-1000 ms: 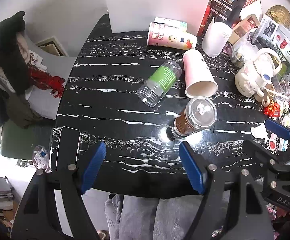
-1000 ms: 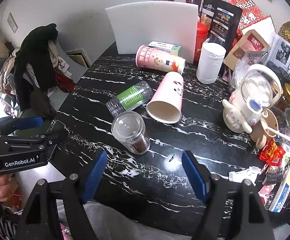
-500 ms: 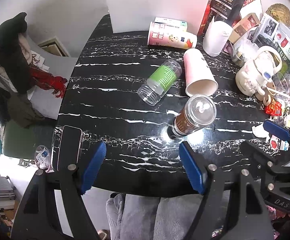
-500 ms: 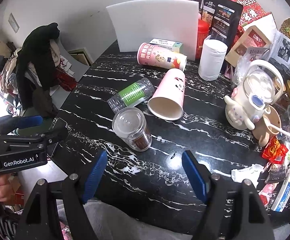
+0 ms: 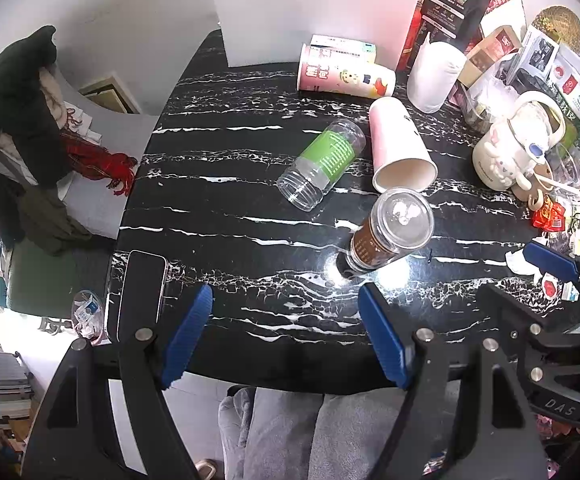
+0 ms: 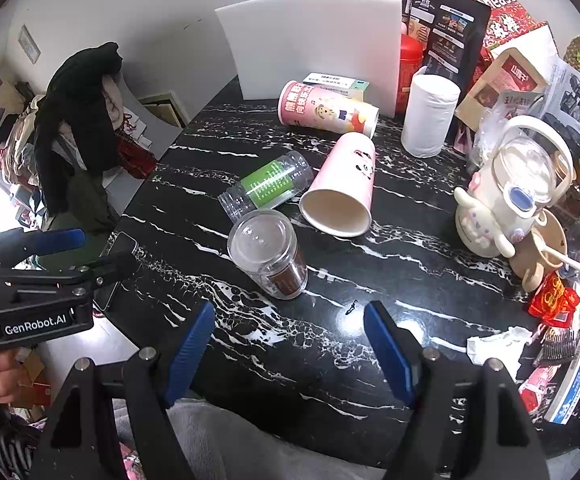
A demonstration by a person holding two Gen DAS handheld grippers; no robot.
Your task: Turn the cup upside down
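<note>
Pink paper cup (image 6: pixel 342 190) — panda print, tapered — lies on its side mid-frame on the glossy black marble table (image 6: pixel 390 292). Left gripper (image 5: pixel 285 336), side marked "GenRobot.AI", and right gripper (image 6: pixel 290 350) both gape, blue fingers spread, holding nothing.

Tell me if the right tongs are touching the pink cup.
Apart. The right wrist view shows the open right tongs near the table edge, with bare black table between them and the pink cup.

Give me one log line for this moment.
left gripper: open, empty | right gripper: open, empty | pink cup: on its side, untouched | brown-label clear cup: standing inverted
</note>
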